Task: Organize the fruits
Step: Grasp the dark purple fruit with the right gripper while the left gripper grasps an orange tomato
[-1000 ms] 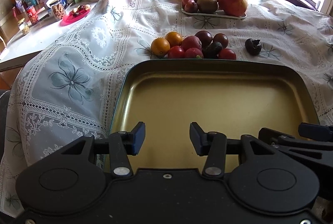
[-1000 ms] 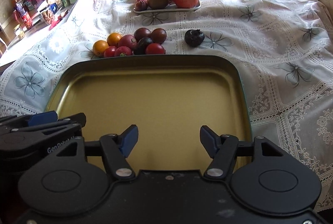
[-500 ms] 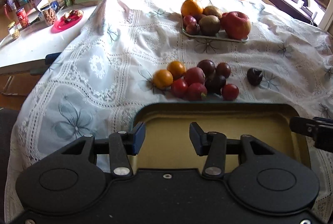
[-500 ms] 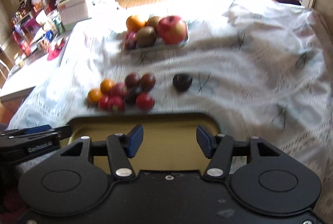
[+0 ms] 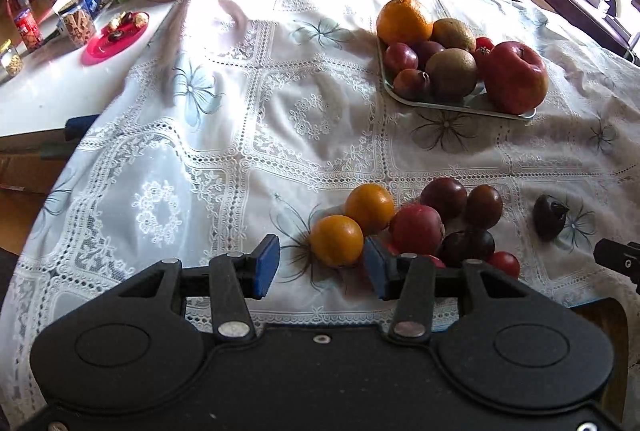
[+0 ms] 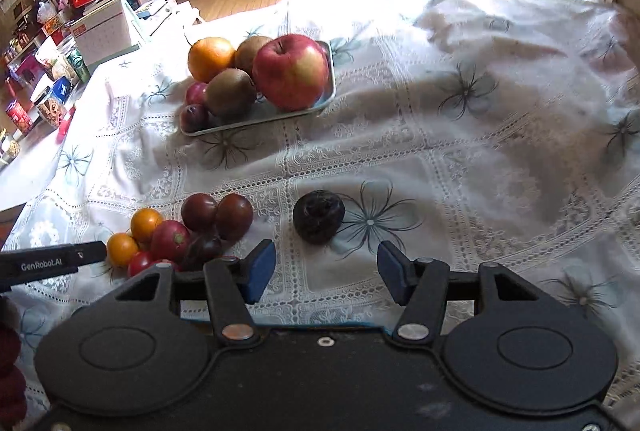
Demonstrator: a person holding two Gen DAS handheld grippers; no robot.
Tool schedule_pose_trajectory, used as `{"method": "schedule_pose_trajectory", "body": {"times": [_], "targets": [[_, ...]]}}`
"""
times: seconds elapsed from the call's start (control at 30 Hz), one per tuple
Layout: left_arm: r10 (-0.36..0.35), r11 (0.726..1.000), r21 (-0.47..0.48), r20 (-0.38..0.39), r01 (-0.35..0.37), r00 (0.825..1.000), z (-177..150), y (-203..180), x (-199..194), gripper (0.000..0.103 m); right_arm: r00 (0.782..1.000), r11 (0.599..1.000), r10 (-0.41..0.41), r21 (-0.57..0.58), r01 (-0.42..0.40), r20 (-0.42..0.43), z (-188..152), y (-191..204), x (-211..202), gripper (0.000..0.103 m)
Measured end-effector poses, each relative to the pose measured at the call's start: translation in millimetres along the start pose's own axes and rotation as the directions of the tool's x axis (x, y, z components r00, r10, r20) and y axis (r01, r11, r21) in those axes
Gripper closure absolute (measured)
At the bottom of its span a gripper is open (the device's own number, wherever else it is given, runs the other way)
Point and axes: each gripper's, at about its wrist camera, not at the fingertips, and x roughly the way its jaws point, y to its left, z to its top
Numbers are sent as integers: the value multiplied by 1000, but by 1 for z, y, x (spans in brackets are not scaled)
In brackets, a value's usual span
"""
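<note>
Tablecloth [image 5: 248,135] holds 2 oranges [image 5: 337,241], 1 tray [image 5: 460,105].

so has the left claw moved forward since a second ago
Yes. The left claw has advanced toward the loose fruit: its fingers now flank the near orange fruit, where earlier they sat over the gold tray, short of the pile.

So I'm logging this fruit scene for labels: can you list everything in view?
small oranges: 2, orange, left end of the loose cluster on the cloth
red and dark round fruits: about seven, loose cluster, right of the small oranges
dark fruit: 1, blackish, alone, right of the cluster
white tray: 1, farther back
apple: 1, red, on tray
large orange: 1, on tray
kiwis: 2, brown, on tray
lace tablecloth: 1, white
pink plate: 1, side table
left gripper: open, at the nearer small orange
right gripper: open, before the dark fruit
</note>
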Motion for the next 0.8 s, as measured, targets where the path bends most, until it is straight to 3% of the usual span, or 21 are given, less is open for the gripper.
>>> {"method": "schedule_pose_trajectory", "body": {"times": [0.3, 0.8], "targets": [[25, 1000, -8, -63, -25, 998, 6, -6, 36, 48, 1000, 1000, -2, 18, 2, -7, 10, -2, 26, 43], [35, 999, -8, -69, -36, 997, 13, -11, 56, 49, 998, 998, -53, -18, 52, -31, 17, 8, 67, 43]]}}
